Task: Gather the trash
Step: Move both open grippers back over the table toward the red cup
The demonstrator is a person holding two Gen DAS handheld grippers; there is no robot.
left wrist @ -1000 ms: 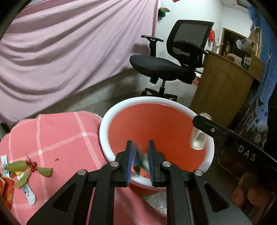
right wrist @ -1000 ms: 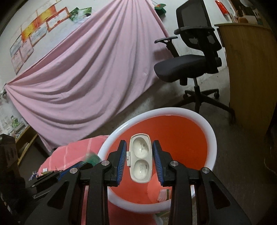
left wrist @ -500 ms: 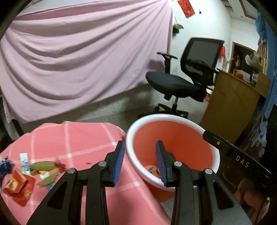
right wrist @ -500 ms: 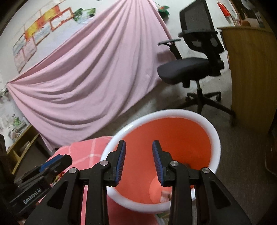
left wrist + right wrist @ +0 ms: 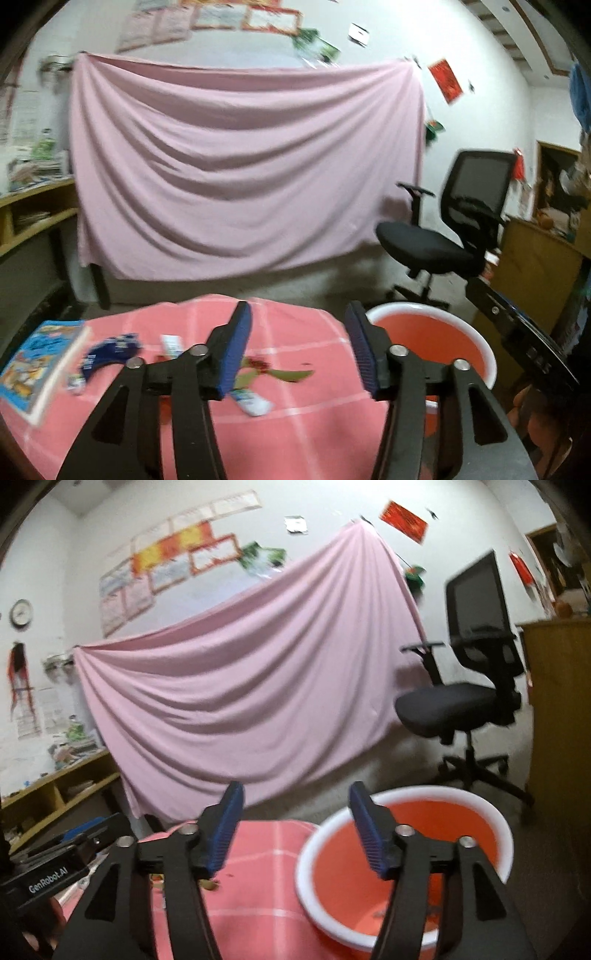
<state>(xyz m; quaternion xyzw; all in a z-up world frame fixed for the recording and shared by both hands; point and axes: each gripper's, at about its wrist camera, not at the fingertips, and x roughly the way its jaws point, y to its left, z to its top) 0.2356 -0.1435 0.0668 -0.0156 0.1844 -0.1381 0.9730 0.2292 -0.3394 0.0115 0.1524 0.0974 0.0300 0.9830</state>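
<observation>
An orange bucket with a white rim [image 5: 476, 338] [image 5: 506, 834] stands beside a table under a pink checked cloth [image 5: 295, 424] [image 5: 258, 886]. On the cloth lie green leaves with red berries [image 5: 284, 373], a white sachet [image 5: 253, 400], a second white wrapper [image 5: 171, 343] and a blue wrapper [image 5: 107, 350]. My left gripper [image 5: 299, 347] hangs over the cloth, left of the bucket; its jaws are opening with nothing between them. My right gripper [image 5: 295, 827] hovers by the bucket's left rim, jaws opening and empty. The left gripper's body [image 5: 59, 864] shows at the right wrist view's lower left.
A picture book [image 5: 40, 365] lies at the cloth's left edge. A black office chair [image 5: 454, 236] [image 5: 469, 686] and a wooden cabinet [image 5: 535, 266] stand behind the bucket. A pink sheet [image 5: 240, 177] hangs on the back wall, with wooden shelves [image 5: 29, 214] to the left.
Both grippers let their trash fall into the bucket and opened wide. Both then rose and swung left, the left one from above the bucket to above the cloth.
</observation>
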